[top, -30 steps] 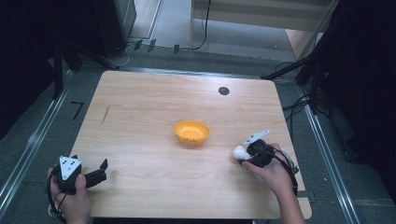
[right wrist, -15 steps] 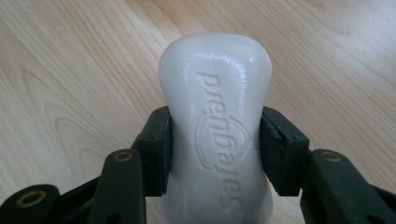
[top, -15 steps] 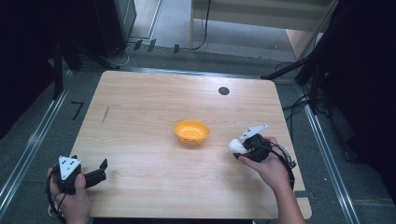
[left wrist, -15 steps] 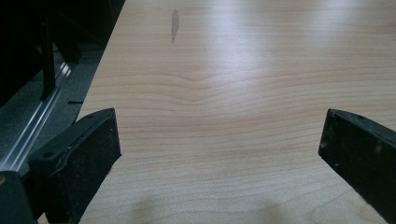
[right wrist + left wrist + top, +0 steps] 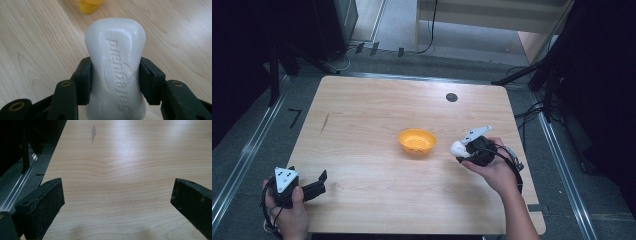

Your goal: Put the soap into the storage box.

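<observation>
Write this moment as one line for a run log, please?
right tool: shut on soap bar, beside orange bowl | left tool: open, holding nothing, near table corner | bowl: looks empty

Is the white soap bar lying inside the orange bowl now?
No, the soap bar is clamped in the right hand-held gripper, with the orange bowl apart from it.

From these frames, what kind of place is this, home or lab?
Probably a lab data-collection rig, not a home: a bare wooden table on a grey floor with metal rails, loose cables, and dark screens around it.
</observation>
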Demonstrator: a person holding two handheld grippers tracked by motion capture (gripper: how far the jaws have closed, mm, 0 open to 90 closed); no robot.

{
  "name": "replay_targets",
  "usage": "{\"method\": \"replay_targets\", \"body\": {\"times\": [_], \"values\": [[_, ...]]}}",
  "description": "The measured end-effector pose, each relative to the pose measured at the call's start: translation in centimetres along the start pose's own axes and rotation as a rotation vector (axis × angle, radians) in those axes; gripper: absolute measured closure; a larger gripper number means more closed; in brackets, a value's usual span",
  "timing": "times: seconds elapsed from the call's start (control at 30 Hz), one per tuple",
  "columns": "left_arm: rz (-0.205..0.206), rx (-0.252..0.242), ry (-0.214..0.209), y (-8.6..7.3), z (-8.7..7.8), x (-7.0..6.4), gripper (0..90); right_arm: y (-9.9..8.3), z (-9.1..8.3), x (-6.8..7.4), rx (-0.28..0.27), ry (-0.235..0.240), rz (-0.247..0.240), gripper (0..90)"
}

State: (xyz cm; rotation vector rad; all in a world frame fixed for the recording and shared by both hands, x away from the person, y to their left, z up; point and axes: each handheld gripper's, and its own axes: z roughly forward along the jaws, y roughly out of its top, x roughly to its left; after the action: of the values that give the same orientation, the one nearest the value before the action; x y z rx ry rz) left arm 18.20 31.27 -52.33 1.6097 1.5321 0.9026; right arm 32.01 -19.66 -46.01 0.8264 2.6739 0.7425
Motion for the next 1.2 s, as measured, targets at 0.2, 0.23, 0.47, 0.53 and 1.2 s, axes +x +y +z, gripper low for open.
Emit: {"method": "replay_targets", "body": {"times": [0.2,0.23,0.47,0.53,1.2], "values": [[-0.002,0.003,-0.003,0.0,0.0,0.1,0.0,1.0,0.1,0.0,-0.001,0.006,-0.023,51.3],[-0.001,0.004,-0.003,0.0,0.0,0.1,0.0,1.4,0.2,0.0,-0.013,0.013,-0.035,51.3],[-0.003,0.004,-0.004,0.0,0.0,0.1,0.0,2.6,0.7,-0.1,-0.017,0.028,-0.065,51.3],[-0.003,0.005,-0.004,0.0,0.0,0.1,0.0,2.7,0.7,-0.1,-0.018,0.028,-0.066,51.3],[-0.002,0.007,-0.004,0.0,0.0,0.1,0.0,6.0,1.5,-0.2,-0.022,0.048,-0.158,51.3]]}}
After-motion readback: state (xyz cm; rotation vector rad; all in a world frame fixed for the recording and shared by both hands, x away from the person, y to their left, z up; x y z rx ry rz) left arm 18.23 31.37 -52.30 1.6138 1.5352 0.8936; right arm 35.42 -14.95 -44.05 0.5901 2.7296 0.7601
